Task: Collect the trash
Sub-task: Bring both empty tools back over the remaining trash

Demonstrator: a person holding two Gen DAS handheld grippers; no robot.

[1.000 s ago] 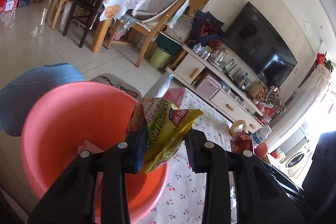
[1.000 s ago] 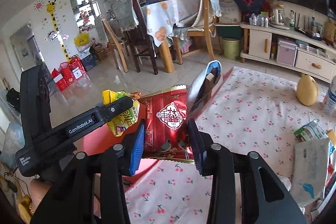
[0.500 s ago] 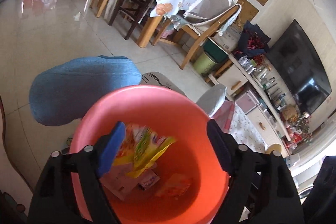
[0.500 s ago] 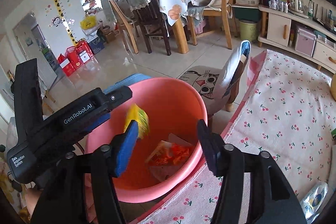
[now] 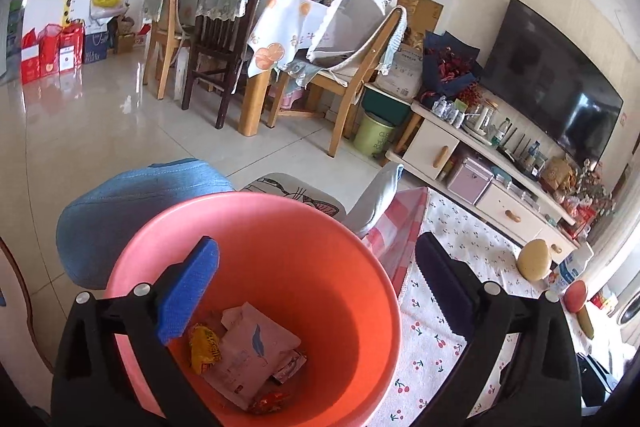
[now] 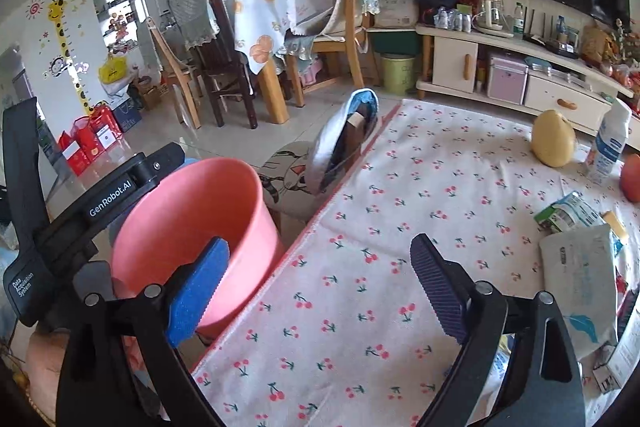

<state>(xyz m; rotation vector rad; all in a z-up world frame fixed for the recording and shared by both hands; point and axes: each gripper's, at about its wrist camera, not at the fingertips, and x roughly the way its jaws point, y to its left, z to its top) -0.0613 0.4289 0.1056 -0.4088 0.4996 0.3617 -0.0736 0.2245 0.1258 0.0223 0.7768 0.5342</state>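
A pink bucket (image 5: 312, 227) stands on the floor beside the table; it also shows in the right wrist view (image 6: 188, 203). Inside lie a yellow snack bag (image 5: 205, 347), a white wrapper (image 5: 252, 355) and a red wrapper (image 5: 269, 399). My left gripper (image 5: 316, 291) is open and empty above the bucket. My right gripper (image 6: 320, 295) is open and empty over the table edge. A white packet (image 6: 580, 283) and a green-white carton (image 6: 568, 213) lie on the cherry-print tablecloth (image 6: 400, 227) at the right.
A yellow pomelo (image 6: 554, 139), a white bottle (image 6: 608, 147) and a red fruit (image 6: 632, 177) stand at the table's far side. A stool with a cat cushion (image 6: 286, 175) and a chair back (image 6: 344, 143) sit beside the bucket. A blue cushion (image 5: 136, 203) is behind the bucket.
Both grippers opened and dropped their bags, the yellow and the red one, into the bucket. The right gripper then swung right, over the tablecloth. The left stays above the bucket.
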